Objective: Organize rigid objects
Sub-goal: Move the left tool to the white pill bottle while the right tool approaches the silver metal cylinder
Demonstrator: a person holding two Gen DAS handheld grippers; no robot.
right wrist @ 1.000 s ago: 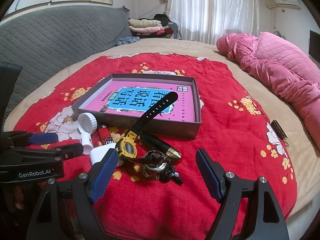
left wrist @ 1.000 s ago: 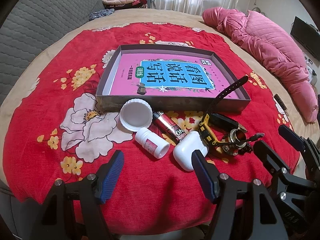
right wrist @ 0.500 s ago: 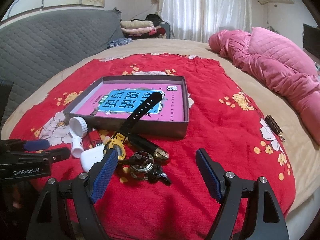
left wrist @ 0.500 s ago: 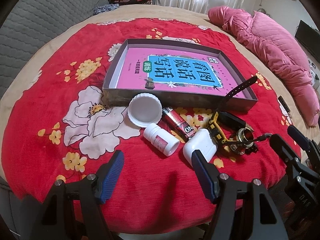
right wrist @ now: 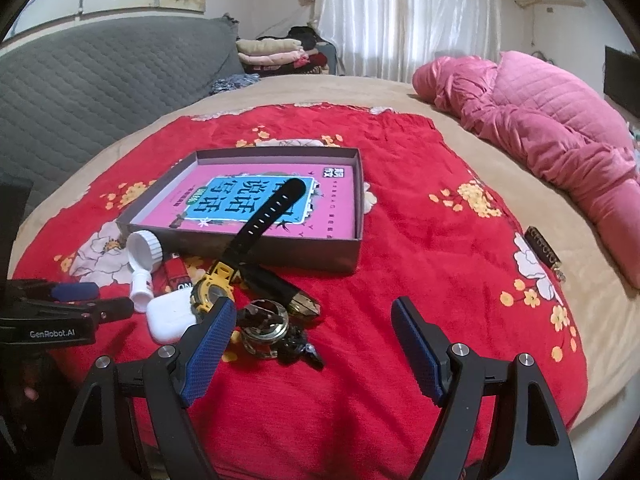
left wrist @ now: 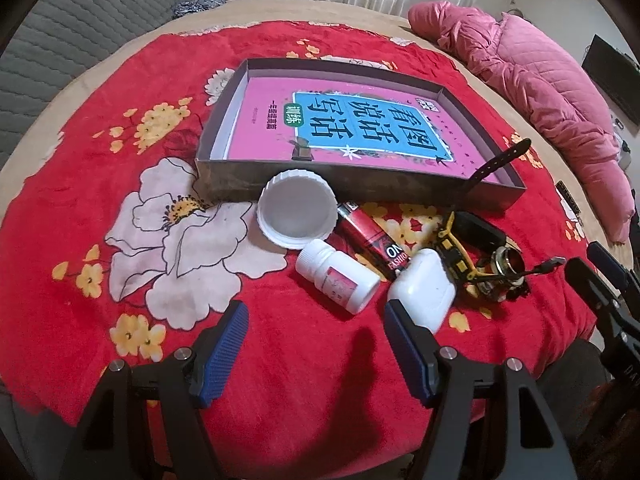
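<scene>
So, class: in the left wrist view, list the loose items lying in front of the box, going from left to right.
White cap → white pill bottle → red lighter → white earbud case → yellow watch → metal bobbin case.

Home bedroom, bed (right wrist: 460,128) with red floral blanket (right wrist: 420,208), pink quilt (right wrist: 540,120), curtains (right wrist: 400,20), folded clothes (right wrist: 276,54)

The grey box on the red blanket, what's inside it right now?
Inside the grey box lies a pink book with a blue title panel, covering nearly the whole floor. The watch strap only leans over the near wall. Anything under the book is hidden.
</scene>
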